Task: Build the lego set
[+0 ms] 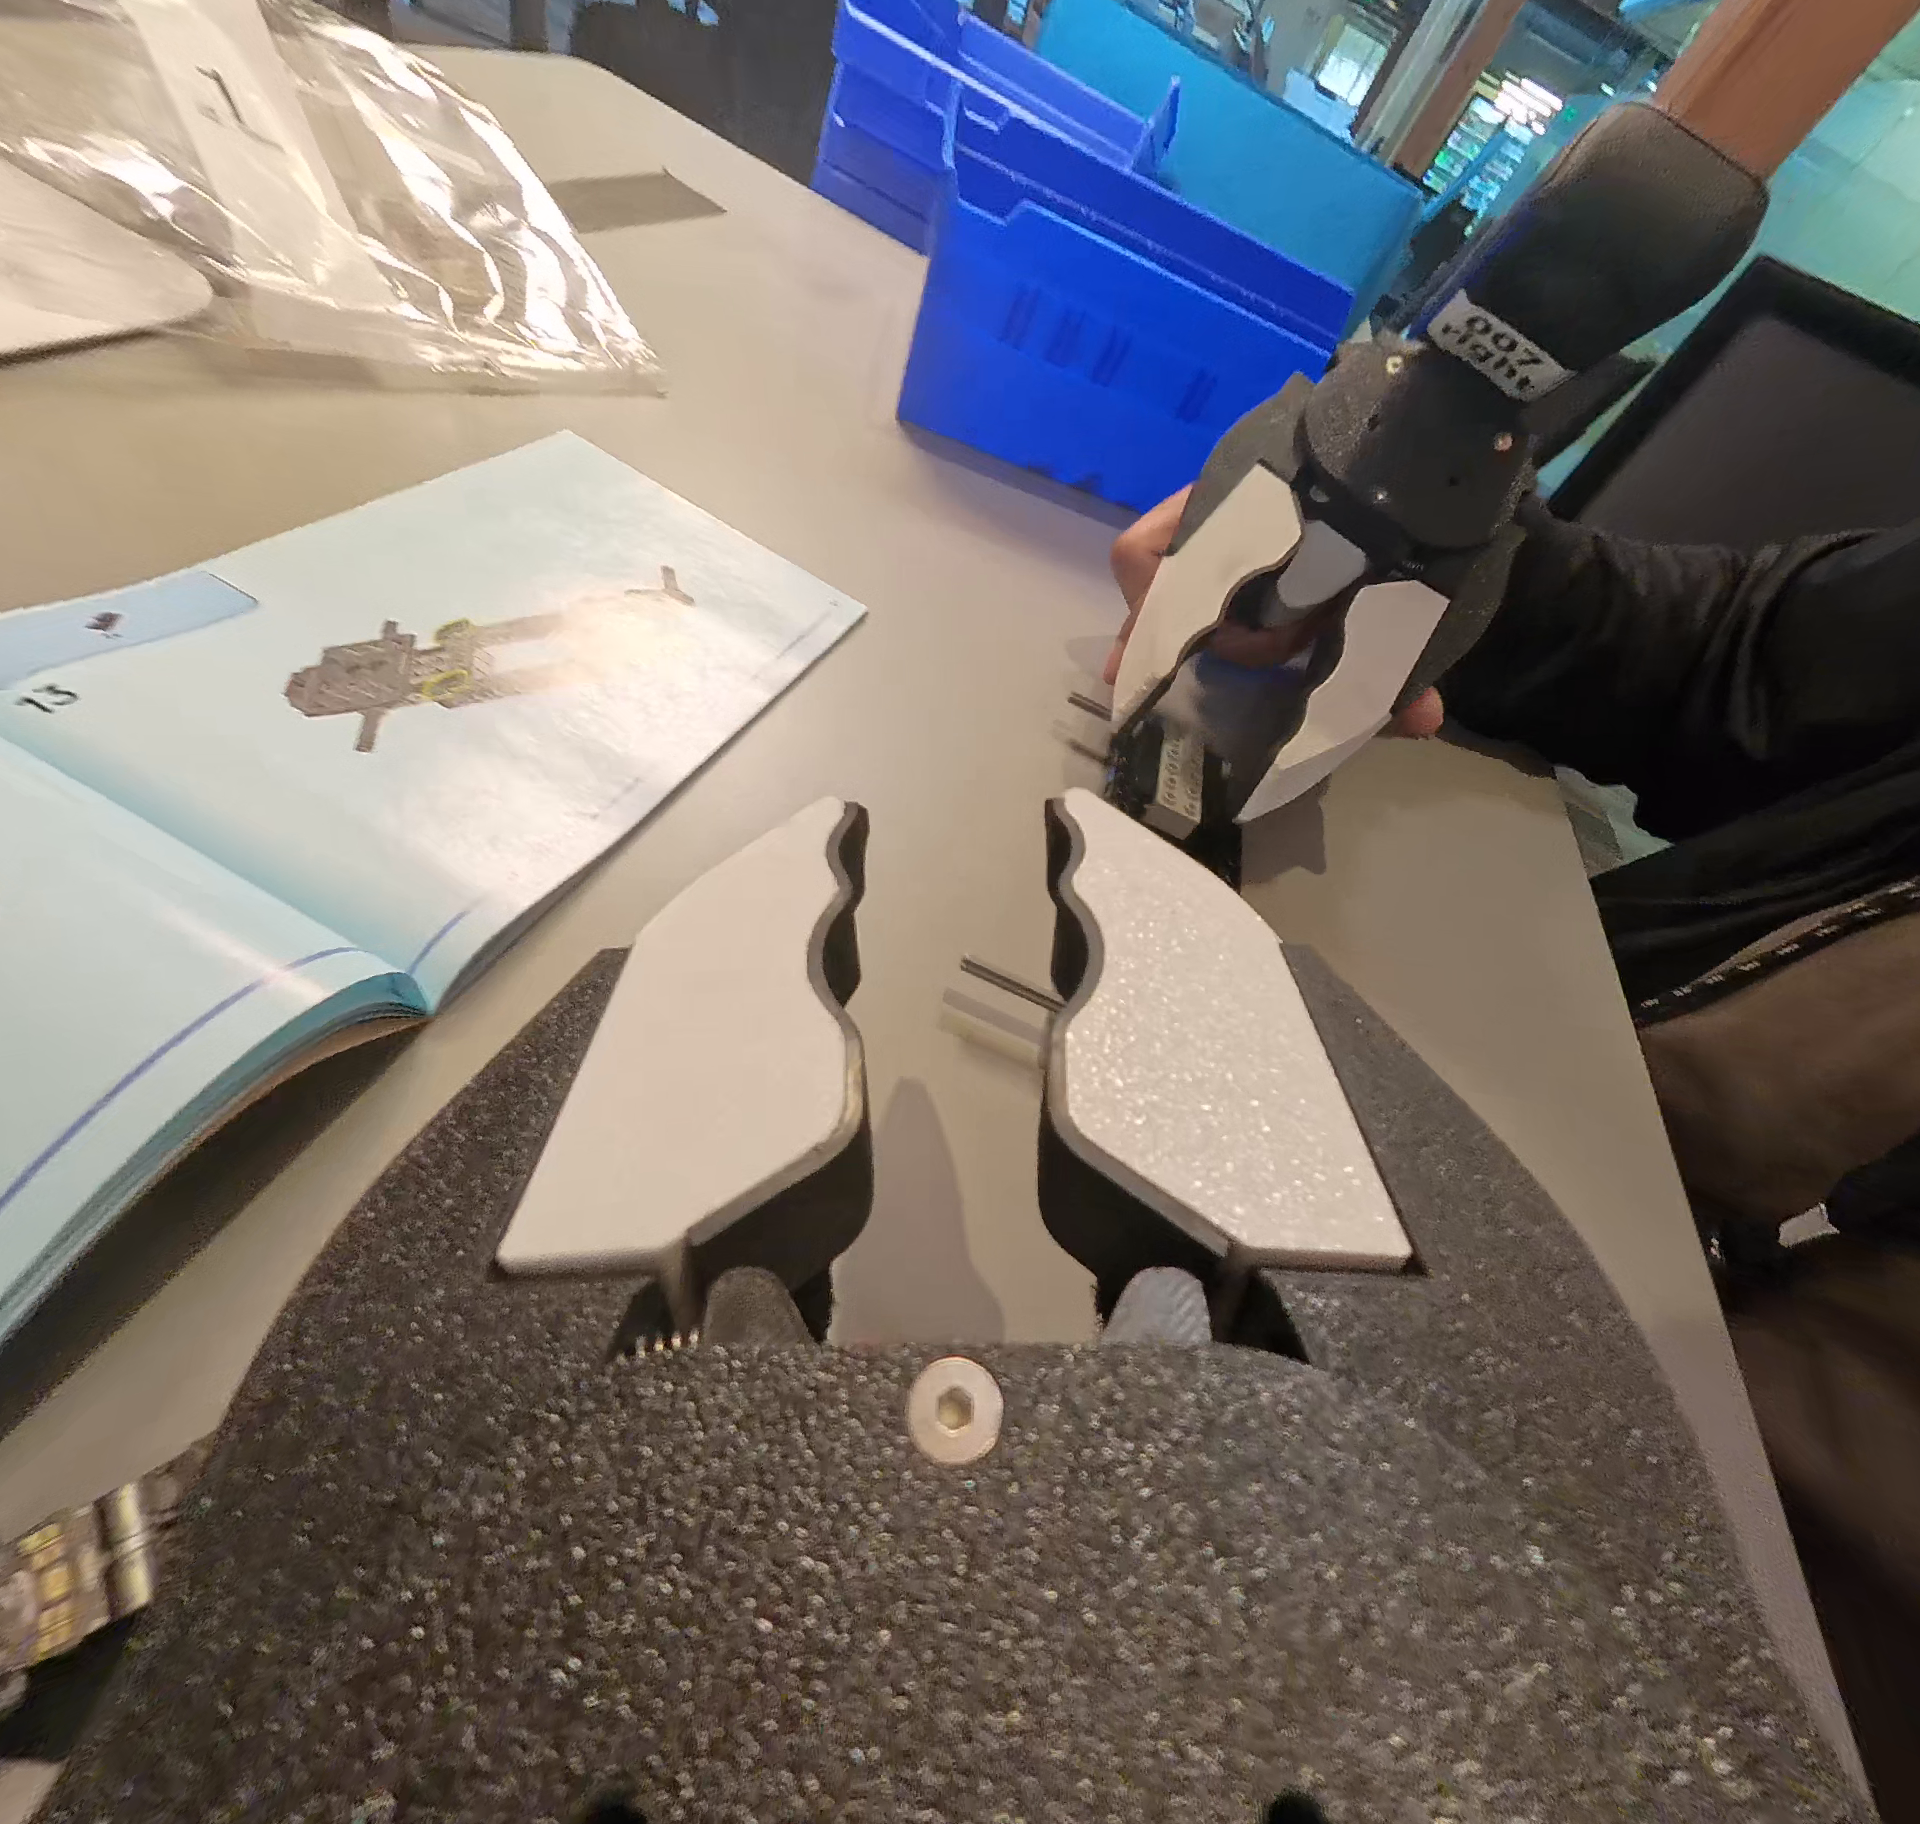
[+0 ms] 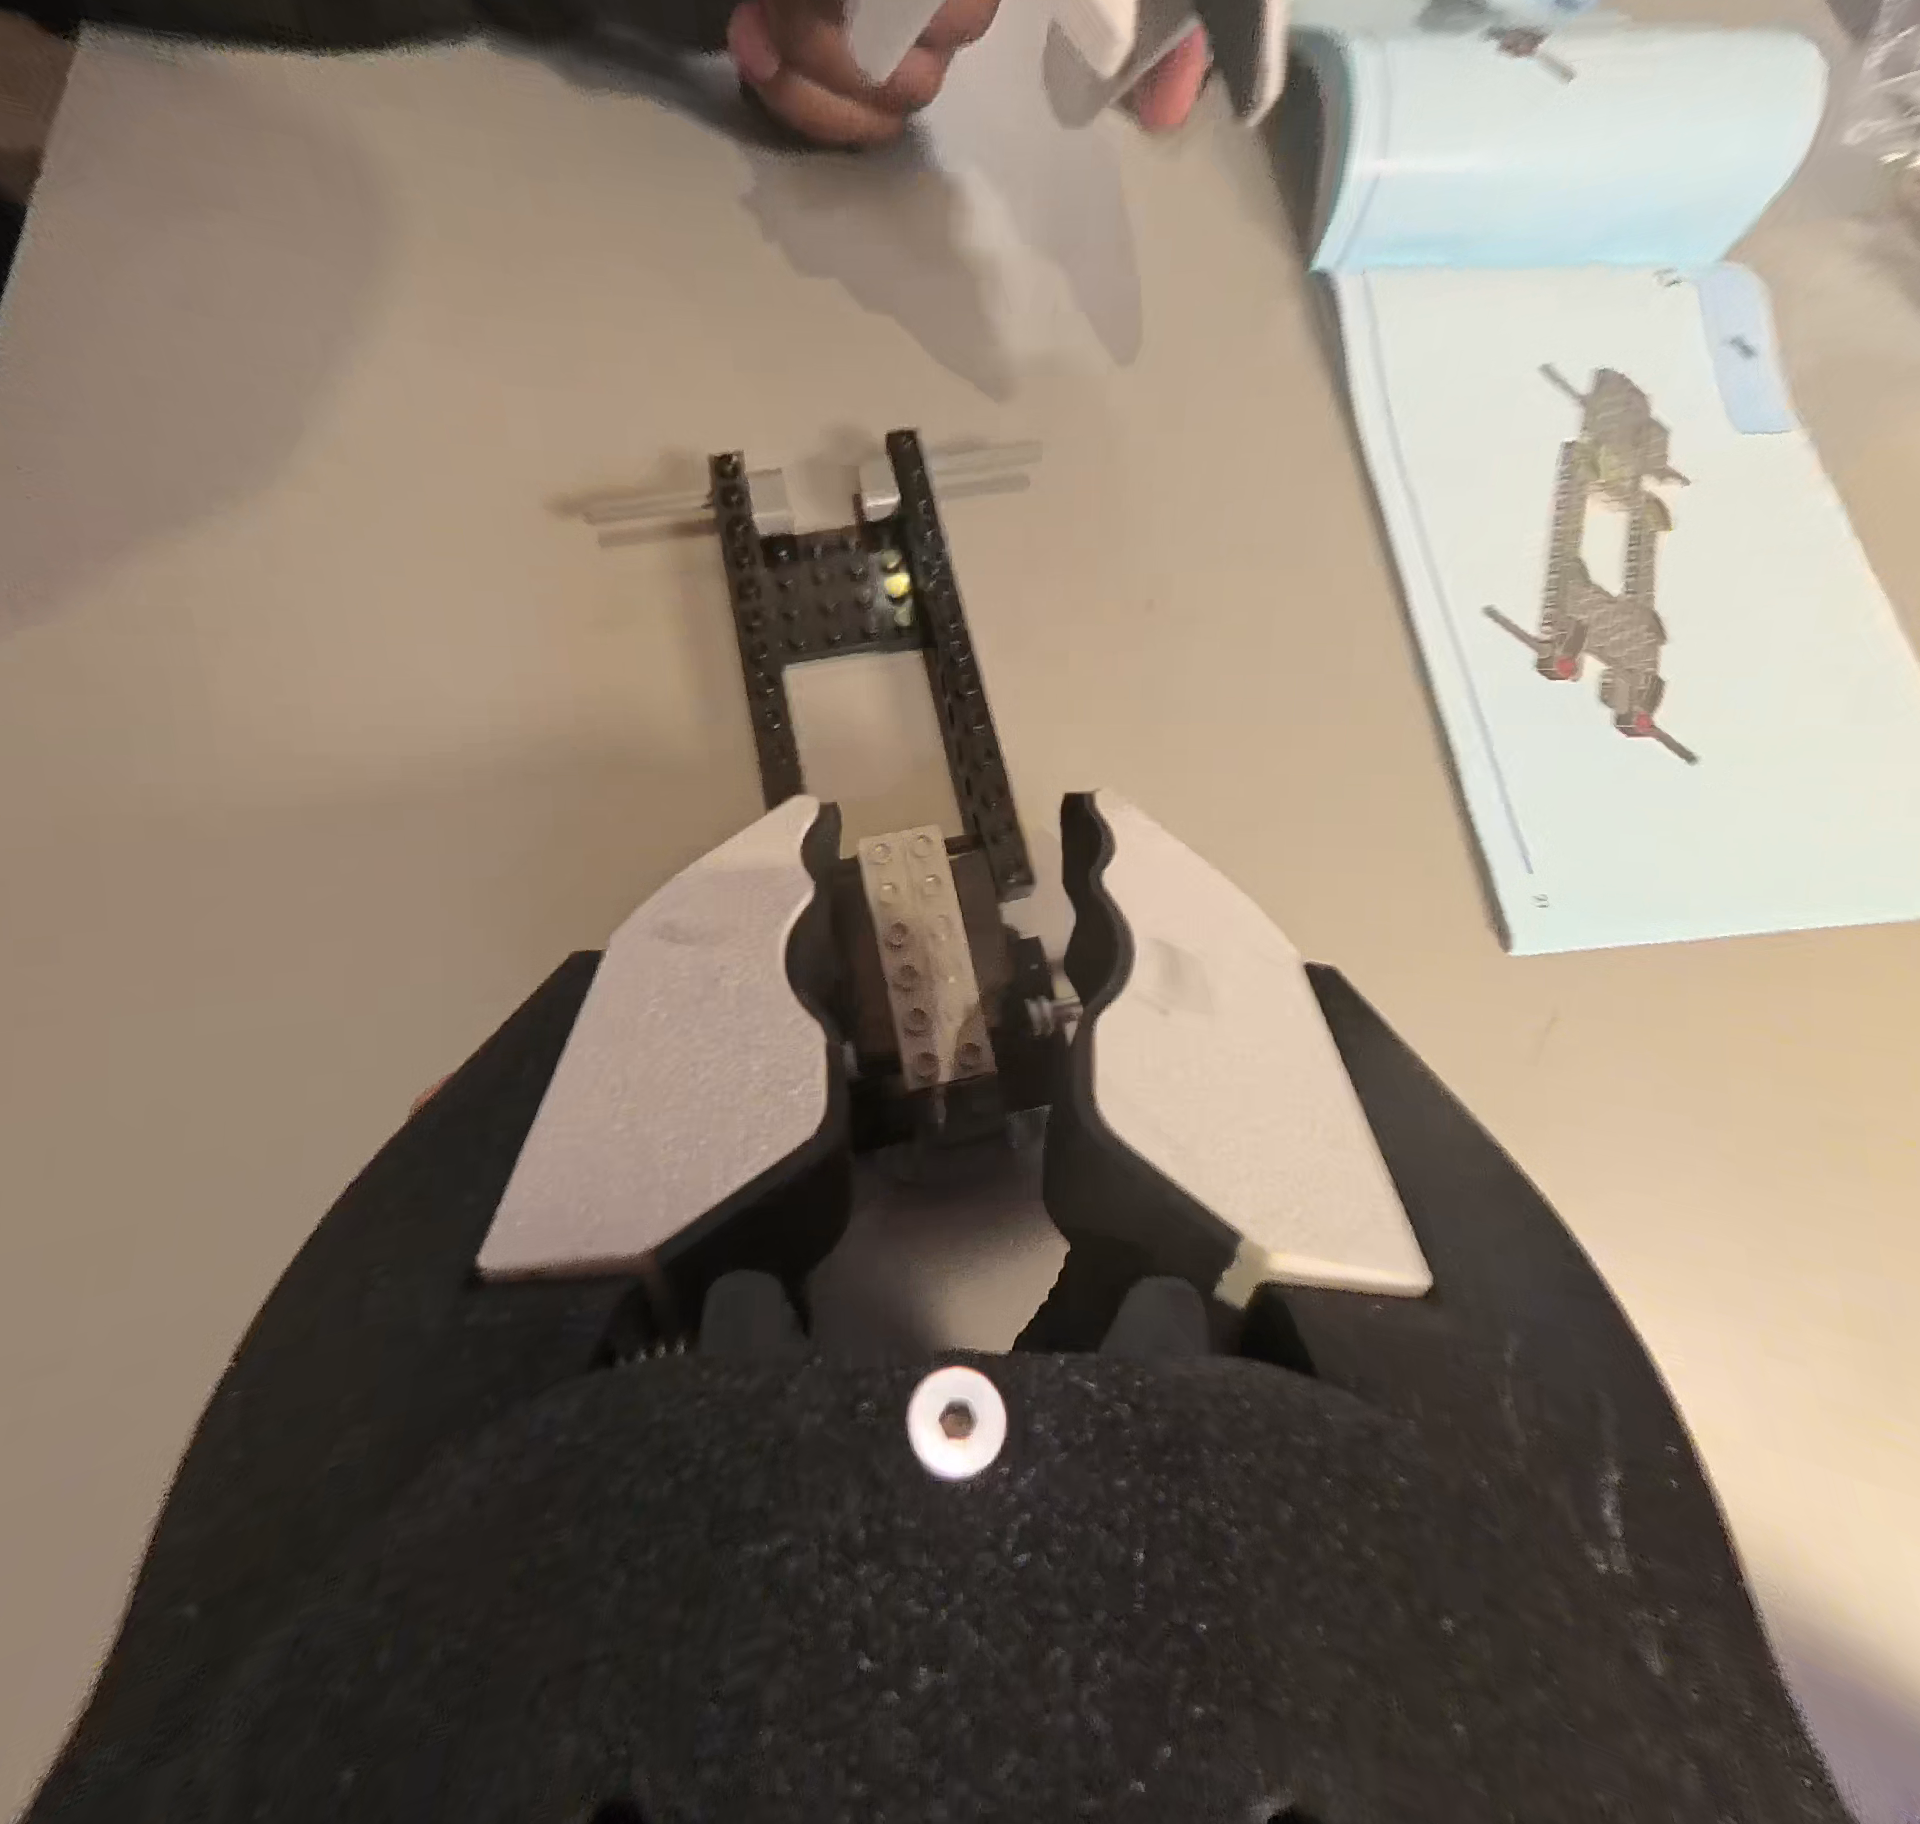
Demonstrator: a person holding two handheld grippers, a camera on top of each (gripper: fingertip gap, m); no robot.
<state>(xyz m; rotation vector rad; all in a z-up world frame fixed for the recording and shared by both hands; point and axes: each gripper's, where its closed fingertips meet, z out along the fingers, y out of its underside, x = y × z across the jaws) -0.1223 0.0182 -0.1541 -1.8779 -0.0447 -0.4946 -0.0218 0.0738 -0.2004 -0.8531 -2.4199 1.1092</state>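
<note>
A long black brick frame [image 2: 769, 621] lies on the tan table [image 2: 364, 372], with grey axle rods [image 2: 634, 512] at its far end and a grey studded brick [image 2: 925, 953] on its near end. My right gripper [image 2: 951, 818] is shut on that near end, fingers on either side. The left wrist view shows it [image 1: 1195, 766] tip-down on the frame [image 1: 1153, 787]. My left gripper [image 1: 956, 839] is open and empty above the table. The frame's far axle rods [image 1: 1003, 990] show between its fingers, untouched. It appears blurred at the top of the right wrist view [image 2: 1039, 18].
An open light-blue instruction booklet [image 1: 416, 735] lies to the left of the frame and shows in the right wrist view [image 2: 1662, 579]. A clear plastic bag [image 1: 312, 164] lies far left. Blue bins [image 1: 1091, 268] stand beyond the table edge. A person's dark sleeve [image 1: 1683, 652] is at the right. The gap from one gripper's tips to the other's is roughly 12 cm.
</note>
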